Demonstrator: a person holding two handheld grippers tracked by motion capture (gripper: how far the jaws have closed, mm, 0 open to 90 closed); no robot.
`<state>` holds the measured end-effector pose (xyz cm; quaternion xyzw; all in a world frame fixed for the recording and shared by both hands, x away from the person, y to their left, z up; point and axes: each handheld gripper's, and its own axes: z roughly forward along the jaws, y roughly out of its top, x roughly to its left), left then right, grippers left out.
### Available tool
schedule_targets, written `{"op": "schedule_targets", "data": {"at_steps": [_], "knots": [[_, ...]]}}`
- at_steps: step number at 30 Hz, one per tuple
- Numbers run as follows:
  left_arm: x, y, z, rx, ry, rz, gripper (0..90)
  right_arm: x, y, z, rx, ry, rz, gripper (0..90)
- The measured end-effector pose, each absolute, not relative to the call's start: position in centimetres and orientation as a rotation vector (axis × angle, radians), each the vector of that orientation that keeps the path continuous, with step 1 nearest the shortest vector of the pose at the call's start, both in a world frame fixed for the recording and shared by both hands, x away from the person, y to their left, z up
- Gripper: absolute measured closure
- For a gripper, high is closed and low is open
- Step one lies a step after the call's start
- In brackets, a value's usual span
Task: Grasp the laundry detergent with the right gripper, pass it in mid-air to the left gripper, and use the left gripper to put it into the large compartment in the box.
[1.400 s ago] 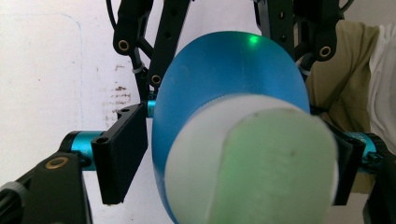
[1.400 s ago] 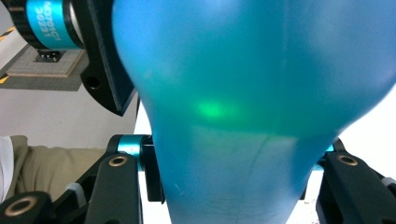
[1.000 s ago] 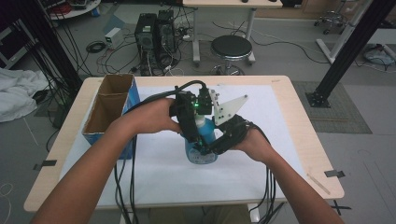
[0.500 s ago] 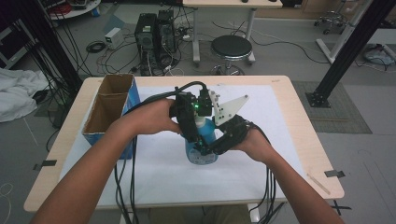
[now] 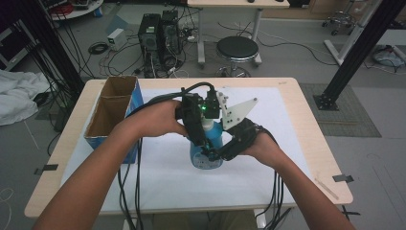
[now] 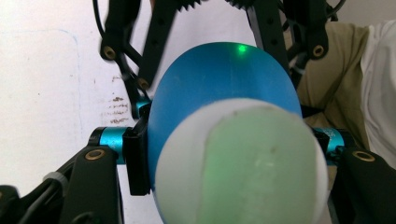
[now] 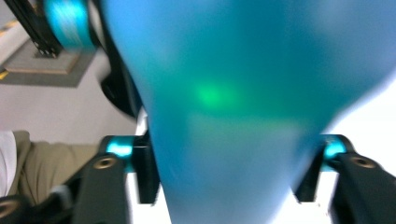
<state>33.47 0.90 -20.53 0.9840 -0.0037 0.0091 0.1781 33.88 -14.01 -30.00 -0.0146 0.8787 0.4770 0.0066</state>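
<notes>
A light wooden table (image 5: 306,129) with a white sheet (image 5: 163,177) over its middle stands on a grey floor (image 5: 378,158) under dim, even light. Beyond its far edge sit a round black stool (image 5: 237,48), two dark computer towers (image 5: 157,33) amid loose cables, and the legs of a second table (image 5: 229,5). A black metal beam (image 5: 356,52) slants down at the far right onto a grey mat (image 5: 347,112), and crumpled white cloth (image 5: 16,96) lies at the left.
</notes>
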Motion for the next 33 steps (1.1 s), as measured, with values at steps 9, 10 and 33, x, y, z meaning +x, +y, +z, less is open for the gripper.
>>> {"op": "schedule_targets", "data": {"at_steps": [9, 10, 33], "knots": [[34.2, 2.2, -20.2, 2.783, 0.050, 0.042, 38.1, 34.1, -16.8, -29.6, 0.073, 2.800, 1.394, 18.9], [34.2, 2.4, -20.1, 2.785, 0.058, 0.041, 38.1, 34.0, -17.0, -29.7, 0.095, 2.812, 1.369, 11.6], [36.6, 4.6, -19.9, 2.788, 0.246, 0.113, 37.9, 33.6, -23.9, -28.3, 0.411, 2.827, 0.944, 0.7]]}}
